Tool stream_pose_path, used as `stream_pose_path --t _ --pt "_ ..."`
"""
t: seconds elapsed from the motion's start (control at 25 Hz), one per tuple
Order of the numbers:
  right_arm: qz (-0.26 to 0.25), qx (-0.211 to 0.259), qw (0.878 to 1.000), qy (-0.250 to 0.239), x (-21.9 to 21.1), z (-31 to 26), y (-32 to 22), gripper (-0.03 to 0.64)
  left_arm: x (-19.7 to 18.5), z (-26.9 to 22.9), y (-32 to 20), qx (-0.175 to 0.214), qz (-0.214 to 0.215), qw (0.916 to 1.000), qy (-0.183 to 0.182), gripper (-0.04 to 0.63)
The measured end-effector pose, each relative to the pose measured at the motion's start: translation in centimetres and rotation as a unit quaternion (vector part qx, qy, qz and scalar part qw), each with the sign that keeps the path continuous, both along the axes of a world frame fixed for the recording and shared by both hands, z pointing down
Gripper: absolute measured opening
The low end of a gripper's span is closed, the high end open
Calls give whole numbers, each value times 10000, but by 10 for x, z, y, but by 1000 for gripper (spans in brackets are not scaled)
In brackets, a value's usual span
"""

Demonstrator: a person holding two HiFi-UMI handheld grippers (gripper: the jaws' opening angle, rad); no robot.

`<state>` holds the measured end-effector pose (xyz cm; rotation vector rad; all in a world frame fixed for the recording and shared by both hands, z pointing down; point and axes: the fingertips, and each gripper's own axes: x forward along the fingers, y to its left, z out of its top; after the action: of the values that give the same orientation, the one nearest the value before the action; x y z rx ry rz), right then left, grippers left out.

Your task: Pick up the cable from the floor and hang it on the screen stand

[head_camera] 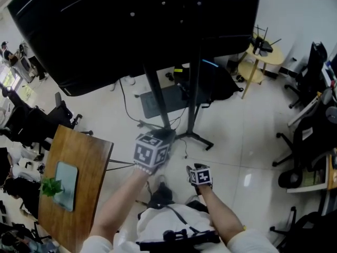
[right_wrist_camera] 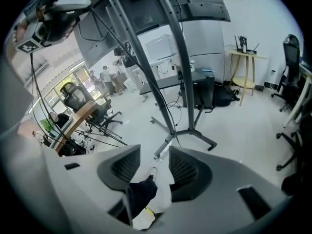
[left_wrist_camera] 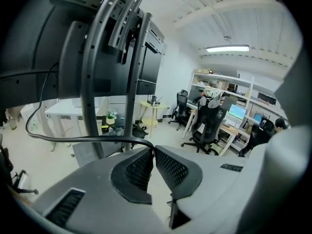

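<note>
My left gripper [head_camera: 152, 149] is raised in front of the screen stand [head_camera: 159, 100], just below the big black screen [head_camera: 131, 25]. In the left gripper view its jaws [left_wrist_camera: 153, 150] are shut on a thin black cable [left_wrist_camera: 73, 139], which runs off to the left and loops upward beside the stand's curved posts [left_wrist_camera: 91, 82]. My right gripper [head_camera: 200, 176] is lower and to the right. It stands open [right_wrist_camera: 155, 156] with nothing between its fingers; only the floor and a person's leg show below. The right gripper view also catches the left gripper [right_wrist_camera: 41, 26] at top left, with the cable [right_wrist_camera: 32, 82] hanging from it.
The stand's feet [head_camera: 196, 136] spread over the white floor, with loose cables and a grey mat [head_camera: 158, 102] around them. A wooden table [head_camera: 79, 162] with a small plant [head_camera: 51, 186] is at the left. A round yellow side table [head_camera: 261, 58] and office chairs [head_camera: 305, 141] are at the right.
</note>
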<state>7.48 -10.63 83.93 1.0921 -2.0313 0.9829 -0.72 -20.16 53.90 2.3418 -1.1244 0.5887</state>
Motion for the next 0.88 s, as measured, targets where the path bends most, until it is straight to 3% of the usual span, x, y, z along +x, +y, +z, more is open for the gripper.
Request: stream_pose_path --t 0.24,0.56,0.88 --pt "-140 154 9997 -147 -17 -11 -1 212 11 -53 11 380 194 9990 -106 17" --pt "-608 626 9953 -414 -74 -47 -36 178 -18 -114 9 780 42 9969 -4 17" --pt "-489 845 9952 44 -53 -35 -60 209 -33 -173 -2 1198 176 9926 66 17"
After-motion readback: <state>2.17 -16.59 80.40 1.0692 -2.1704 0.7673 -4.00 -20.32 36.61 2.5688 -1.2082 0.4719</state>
